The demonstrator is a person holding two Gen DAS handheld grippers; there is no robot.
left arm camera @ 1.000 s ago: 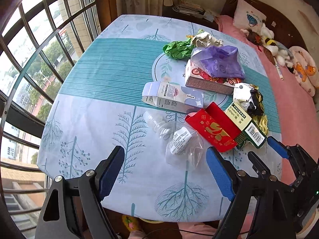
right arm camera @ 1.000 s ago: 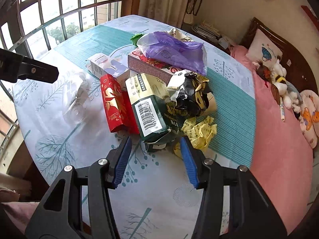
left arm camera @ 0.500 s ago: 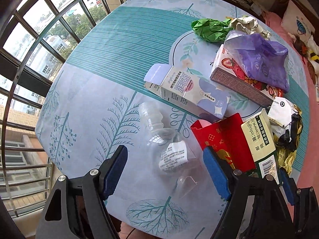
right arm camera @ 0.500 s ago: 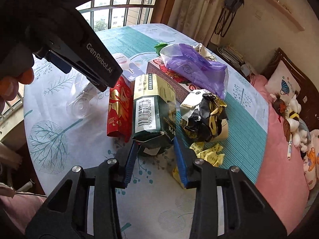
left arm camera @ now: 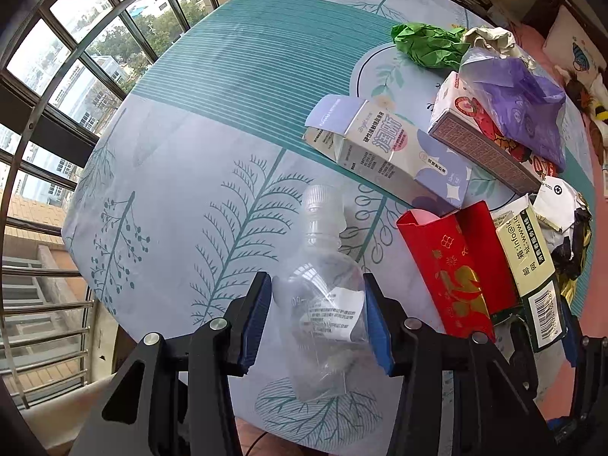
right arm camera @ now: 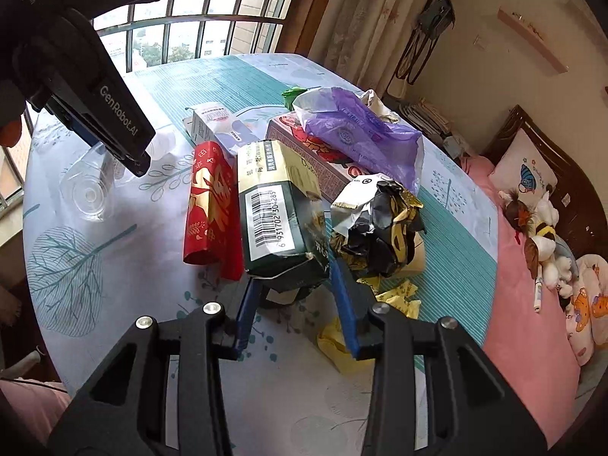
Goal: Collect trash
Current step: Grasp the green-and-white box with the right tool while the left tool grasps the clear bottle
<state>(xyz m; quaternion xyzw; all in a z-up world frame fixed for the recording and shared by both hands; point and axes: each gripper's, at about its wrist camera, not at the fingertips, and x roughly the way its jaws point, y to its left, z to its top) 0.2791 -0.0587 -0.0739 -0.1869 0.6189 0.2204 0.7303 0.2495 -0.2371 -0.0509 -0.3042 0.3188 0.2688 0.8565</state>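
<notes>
A clear plastic bottle (left arm camera: 323, 266) with a white label lies on the leaf-print tablecloth (left arm camera: 182, 174), cap pointing away. My left gripper (left arm camera: 317, 311) is shut on its body, a blue pad against each side. A dark green carton (right arm camera: 273, 205) with a barcode lies in the trash pile. My right gripper (right arm camera: 294, 300) is shut on the carton's torn near end. The right wrist view also shows the bottle (right arm camera: 87, 190) under the left gripper's black body at upper left.
Beside the carton lie a red envelope (right arm camera: 209, 205), a white-and-purple box (left arm camera: 395, 152), a strawberry-print box (right arm camera: 326, 155) under a purple bag (right arm camera: 361, 133), crumpled green paper (left arm camera: 425, 45), a black-gold wrapper (right arm camera: 380, 224) and yellow paper (right arm camera: 342, 338). Window bars stand left, a pink bed (right arm camera: 524, 304) right.
Both grippers moved forward and down onto the table. The left one narrowed around the bottle; the right one closed in on the green carton's end.
</notes>
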